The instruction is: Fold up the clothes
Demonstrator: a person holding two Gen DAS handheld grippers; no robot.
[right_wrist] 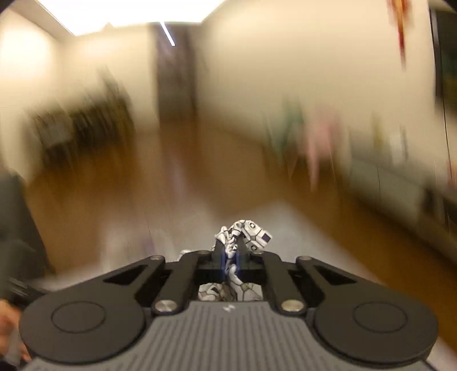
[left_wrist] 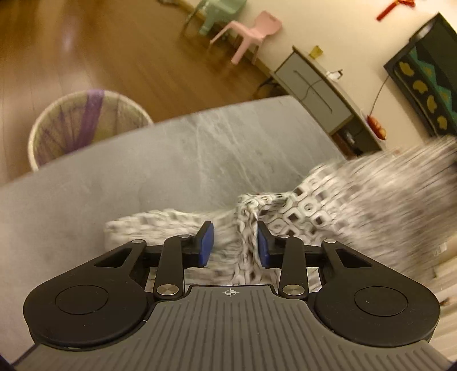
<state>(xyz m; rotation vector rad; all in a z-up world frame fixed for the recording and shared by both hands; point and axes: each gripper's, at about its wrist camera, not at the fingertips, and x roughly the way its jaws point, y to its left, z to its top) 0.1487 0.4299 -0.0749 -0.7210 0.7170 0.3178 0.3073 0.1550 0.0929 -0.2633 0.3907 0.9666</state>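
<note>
A white garment with a grey-brown geometric print [left_wrist: 308,211] lies partly on the grey cushioned surface [left_wrist: 142,171] and rises, blurred, toward the upper right. My left gripper [left_wrist: 235,242] is open, its blue pads [left_wrist: 207,242] on either side of a bunched ridge of the cloth without pinching it. My right gripper [right_wrist: 232,251] is shut on a bunch of the same garment [right_wrist: 251,232], held up in the air; the room behind it is smeared by motion.
A round woven basket [left_wrist: 85,125] stands on the wooden floor beyond the grey surface's far left edge. A pink chair [left_wrist: 251,31] and a green chair [left_wrist: 220,11] stand by the wall. A low cabinet [left_wrist: 322,91] is at the right.
</note>
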